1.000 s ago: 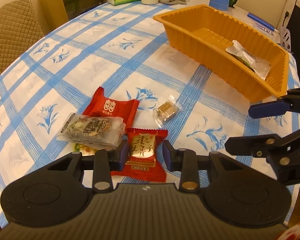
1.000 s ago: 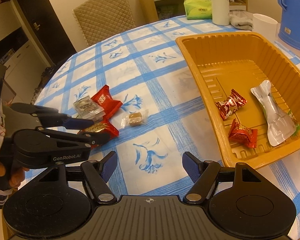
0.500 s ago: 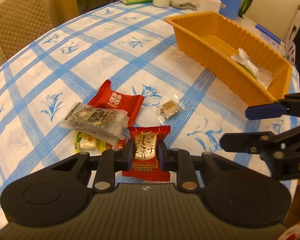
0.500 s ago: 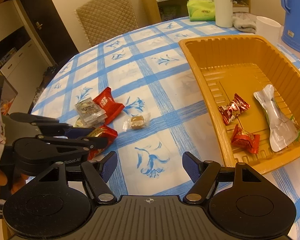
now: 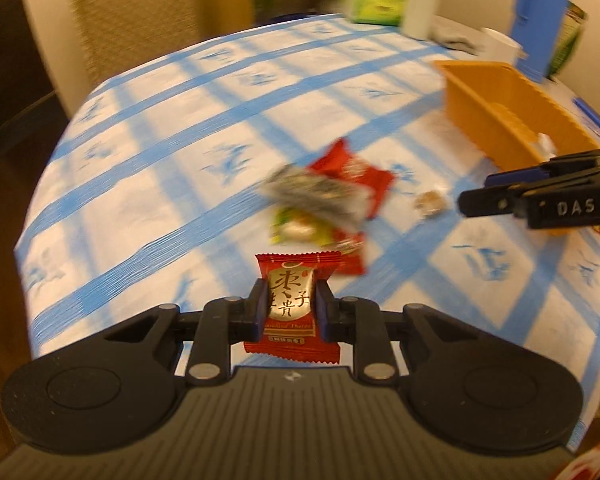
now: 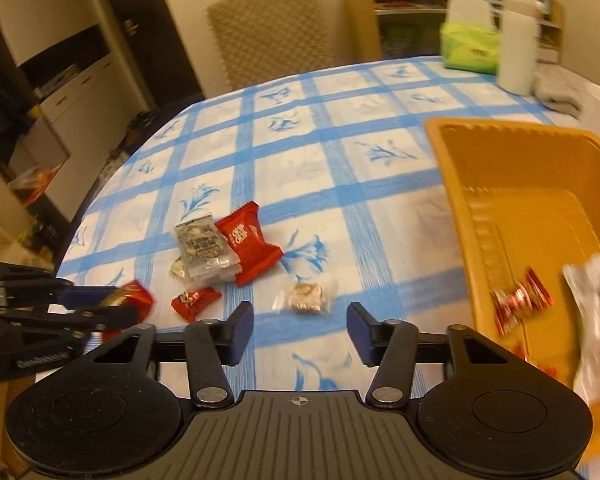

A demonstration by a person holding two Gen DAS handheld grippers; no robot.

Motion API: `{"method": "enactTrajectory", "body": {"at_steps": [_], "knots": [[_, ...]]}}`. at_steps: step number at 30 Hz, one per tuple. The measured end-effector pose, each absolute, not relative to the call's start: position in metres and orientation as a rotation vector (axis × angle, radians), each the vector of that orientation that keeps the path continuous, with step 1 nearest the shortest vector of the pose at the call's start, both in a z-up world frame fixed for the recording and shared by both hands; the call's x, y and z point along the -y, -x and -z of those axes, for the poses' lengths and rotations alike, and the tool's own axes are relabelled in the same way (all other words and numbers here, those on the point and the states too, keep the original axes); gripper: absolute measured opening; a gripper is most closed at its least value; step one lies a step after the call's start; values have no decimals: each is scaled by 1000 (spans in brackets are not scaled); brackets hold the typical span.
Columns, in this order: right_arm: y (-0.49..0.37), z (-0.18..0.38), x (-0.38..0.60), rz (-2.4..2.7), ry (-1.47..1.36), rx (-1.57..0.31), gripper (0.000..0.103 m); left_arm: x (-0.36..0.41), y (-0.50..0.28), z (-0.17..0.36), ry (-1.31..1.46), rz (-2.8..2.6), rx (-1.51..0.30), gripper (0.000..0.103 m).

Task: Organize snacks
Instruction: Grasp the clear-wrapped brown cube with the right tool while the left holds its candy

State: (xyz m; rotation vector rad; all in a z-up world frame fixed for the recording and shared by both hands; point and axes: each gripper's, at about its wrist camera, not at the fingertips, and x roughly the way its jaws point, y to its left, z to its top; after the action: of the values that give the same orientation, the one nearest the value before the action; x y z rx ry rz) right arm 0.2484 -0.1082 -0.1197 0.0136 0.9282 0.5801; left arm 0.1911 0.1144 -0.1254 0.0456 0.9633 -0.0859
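Above the checked tablecloth, the left hand-held gripper clamps a red snack packet.

Black left gripper, blue-padded jaws, silver screws, ribbed grey housing

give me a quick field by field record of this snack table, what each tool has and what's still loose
left tool: shut on red date candy
right tool: open, nothing between the pads, jaws just closing
tray: orange, holds a silver packet and a red candy
loose on tablecloth: red pouch, clear packet, small clear-wrapped sweet, small red candy
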Motion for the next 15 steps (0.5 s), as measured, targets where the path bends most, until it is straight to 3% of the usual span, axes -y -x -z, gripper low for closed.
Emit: {"method": "enactTrajectory", "body": {"at_steps": [4, 15], "knots": [[-267, 127, 95, -648, 35, -950, 34, -131, -187, 128, -19, 27, -972, 22], [-298, 151, 83, -714, 98, -997, 33, -141, -186, 137, 24, -37, -987, 22]]}}
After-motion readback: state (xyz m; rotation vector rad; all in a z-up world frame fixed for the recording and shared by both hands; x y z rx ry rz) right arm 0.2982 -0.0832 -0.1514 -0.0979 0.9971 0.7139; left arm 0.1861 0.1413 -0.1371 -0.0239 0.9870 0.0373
